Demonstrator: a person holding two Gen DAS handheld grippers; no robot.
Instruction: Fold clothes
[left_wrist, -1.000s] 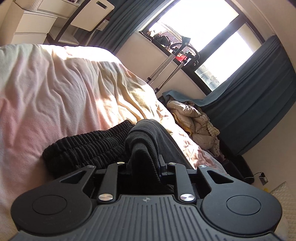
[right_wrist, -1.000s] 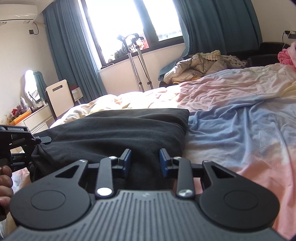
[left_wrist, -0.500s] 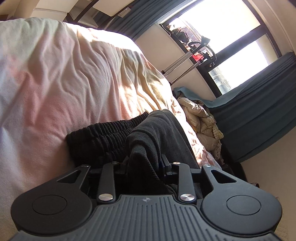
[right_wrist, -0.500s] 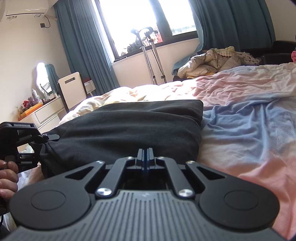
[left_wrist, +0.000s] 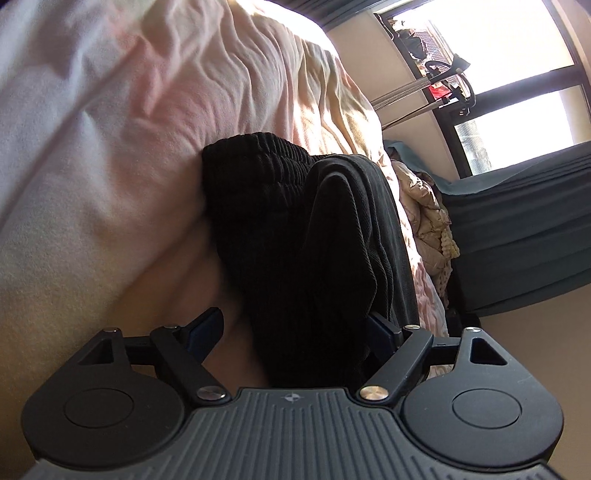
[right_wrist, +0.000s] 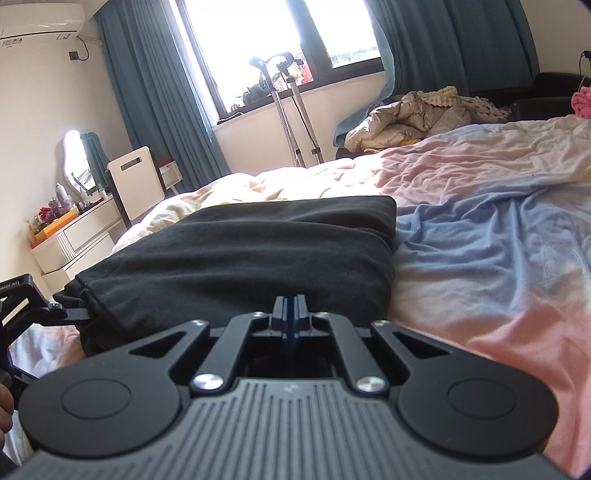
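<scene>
Folded black trousers lie on the bed; their ribbed waistband shows in the left wrist view. My left gripper is open, its jaws wide apart on either side of a bunched fold of the black fabric. It also shows at the left edge of the right wrist view, at the trousers' left end. My right gripper is shut at the near edge of the trousers; whether cloth is pinched between the fingertips I cannot tell.
The bed has a crumpled pink, cream and blue duvet. A beige jacket lies beyond the bed under the window. A white dresser and a chair stand at the left. Crutches lean at the wall.
My left gripper has opened and let go of the black fabric, and its view has tilted. My right gripper has shut at the trousers' near edge.
</scene>
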